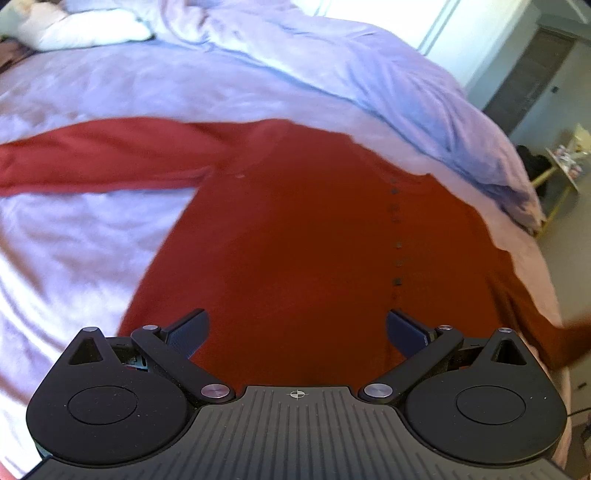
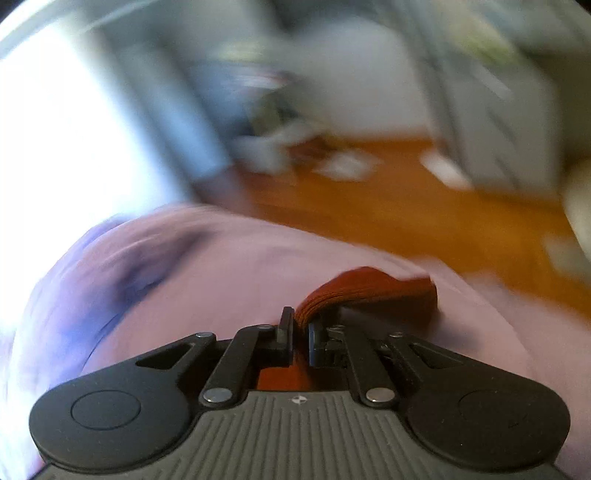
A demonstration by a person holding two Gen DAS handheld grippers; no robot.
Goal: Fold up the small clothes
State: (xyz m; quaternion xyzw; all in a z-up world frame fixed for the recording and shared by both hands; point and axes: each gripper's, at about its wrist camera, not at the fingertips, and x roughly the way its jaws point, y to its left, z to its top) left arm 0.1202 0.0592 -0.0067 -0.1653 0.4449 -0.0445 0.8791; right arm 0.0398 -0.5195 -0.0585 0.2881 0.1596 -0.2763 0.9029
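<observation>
A red long-sleeved garment (image 1: 295, 221) with a row of dark buttons lies spread on the lavender bed sheet (image 1: 74, 240). One sleeve (image 1: 92, 158) stretches out to the left. My left gripper (image 1: 297, 321) is open and empty, hovering just above the garment's lower body. In the right wrist view, my right gripper (image 2: 301, 325) is shut on a bunched red cuff or sleeve end (image 2: 369, 291), held just above the sheet (image 2: 203, 266). That view is blurred by motion.
A rumpled lavender duvet (image 1: 369, 74) lies heaped along the far side of the bed, with a white pillow (image 1: 85, 29) at the back left. The bed edge is on the right, with a small side table (image 1: 561, 166) beyond. Wooden floor (image 2: 388, 206) with scattered items lies past the bed.
</observation>
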